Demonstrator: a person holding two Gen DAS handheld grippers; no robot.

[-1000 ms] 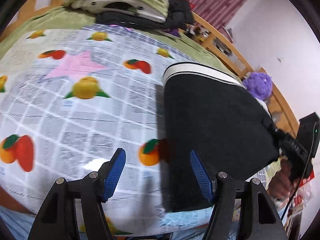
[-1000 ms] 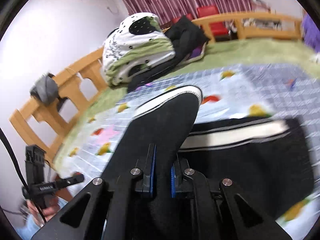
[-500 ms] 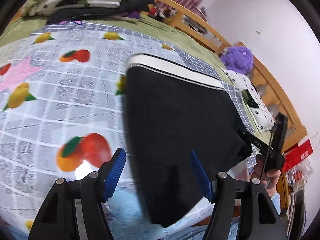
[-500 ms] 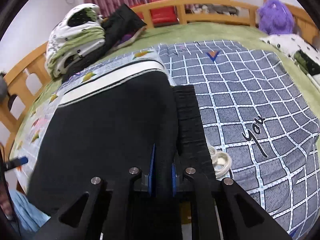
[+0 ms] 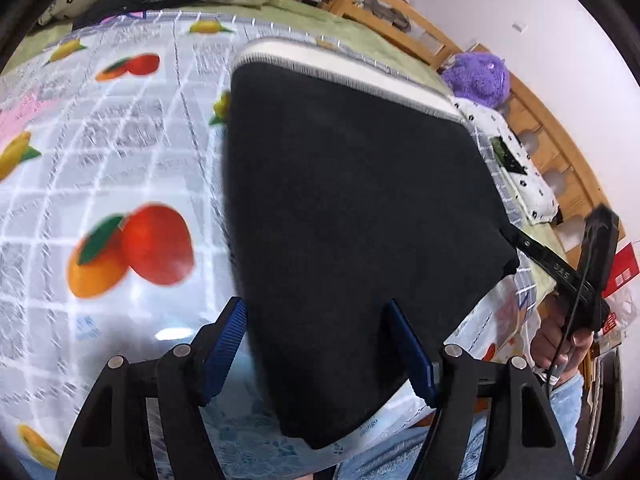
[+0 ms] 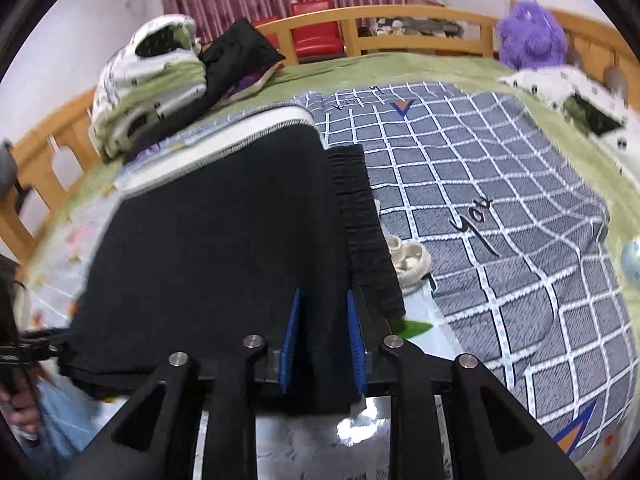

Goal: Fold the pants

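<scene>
The black pants lie folded flat on the bed, with a white striped edge at the far side. My left gripper is open, its blue pads on either side of the near left corner of the fold. In the right wrist view the pants fill the middle, with the ribbed black waistband and its white drawstring sticking out at the right. My right gripper is open, its pads parted over the near right corner of the cloth.
A fruit-print sheet covers the bed's left half, a grey checked blanket the right. A pile of bedding and dark clothes sits at the far side. A purple plush and a dotted pillow lie by the wooden rail.
My right gripper carried the pants leg over onto the rest of the pants, laid it flat, and has opened. My left gripper moved right to the fold's near corner.
</scene>
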